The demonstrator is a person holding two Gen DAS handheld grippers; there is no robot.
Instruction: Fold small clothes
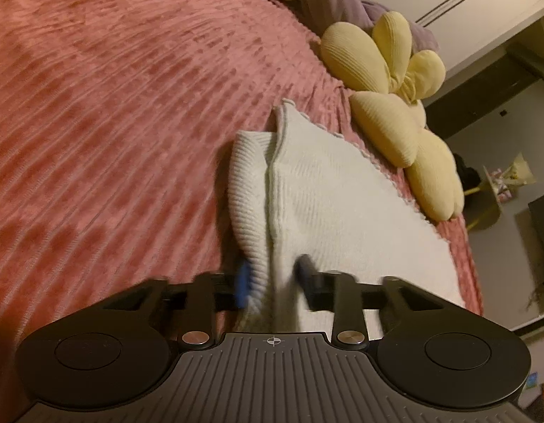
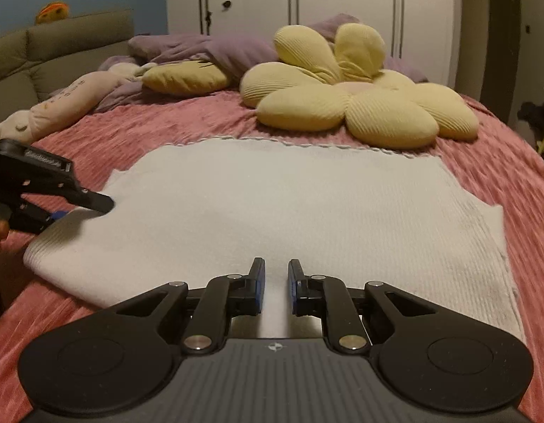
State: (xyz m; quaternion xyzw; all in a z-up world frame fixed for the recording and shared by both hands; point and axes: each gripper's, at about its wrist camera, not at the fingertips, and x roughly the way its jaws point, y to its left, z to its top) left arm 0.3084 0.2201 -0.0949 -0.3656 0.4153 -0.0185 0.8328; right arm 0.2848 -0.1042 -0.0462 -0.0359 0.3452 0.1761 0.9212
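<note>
White ribbed knit garment lies flat on pink bed cover, near yellow flower pillow. Left claw pinches its bunched left edge; right claw nearly closed on near hem. Lift both evenly, keep fold square.

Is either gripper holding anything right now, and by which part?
Left gripper pinches the white knit garment at a bunched ribbed edge on its left side. Right gripper sits nearly closed at the garment's near edge; whether it grips the cloth cannot be told.
</note>
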